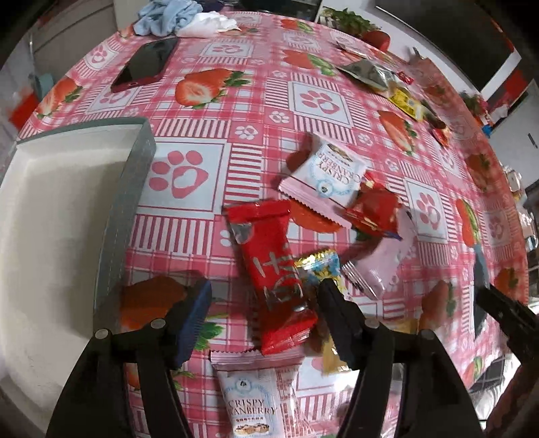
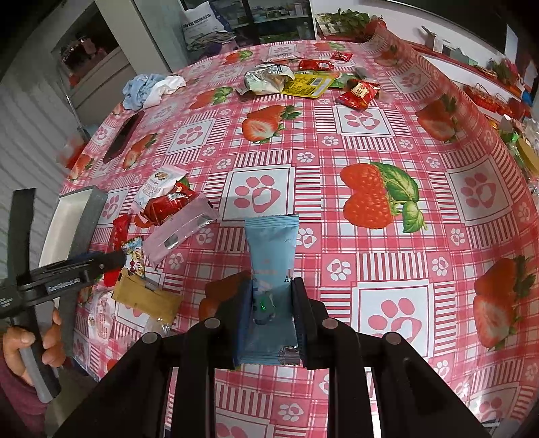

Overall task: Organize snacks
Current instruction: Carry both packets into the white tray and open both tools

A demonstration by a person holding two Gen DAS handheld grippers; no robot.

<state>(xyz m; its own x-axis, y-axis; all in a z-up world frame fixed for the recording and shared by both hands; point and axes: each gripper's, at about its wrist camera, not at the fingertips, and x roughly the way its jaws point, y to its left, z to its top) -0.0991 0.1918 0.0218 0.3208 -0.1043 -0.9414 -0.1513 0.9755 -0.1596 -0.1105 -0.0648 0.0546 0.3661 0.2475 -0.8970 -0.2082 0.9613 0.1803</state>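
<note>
My left gripper (image 1: 264, 289) hangs open over a heap of snack packets near the table's front. A red packet (image 1: 273, 269) lies on the cloth between its fingers, and neither pad touches it. Around it lie a gold and blue candy (image 1: 320, 266), a pink packet (image 1: 384, 266), two Crispy Cranberry packets (image 1: 330, 171) (image 1: 249, 404) and another red packet (image 1: 374, 205). My right gripper (image 2: 271, 286) is shut on a light blue packet (image 2: 271, 249), whose far end sticks out ahead of the fingers above the tablecloth.
A white tray with a grey rim (image 1: 134, 188) stands at the table's left edge, beside the heap. A dark phone (image 1: 145, 64) and crumpled cloths (image 1: 171, 17) lie at the far left. More snack packets (image 2: 303, 81) are scattered at the far side. A person's hand (image 2: 30, 340) holds the left gripper's handle.
</note>
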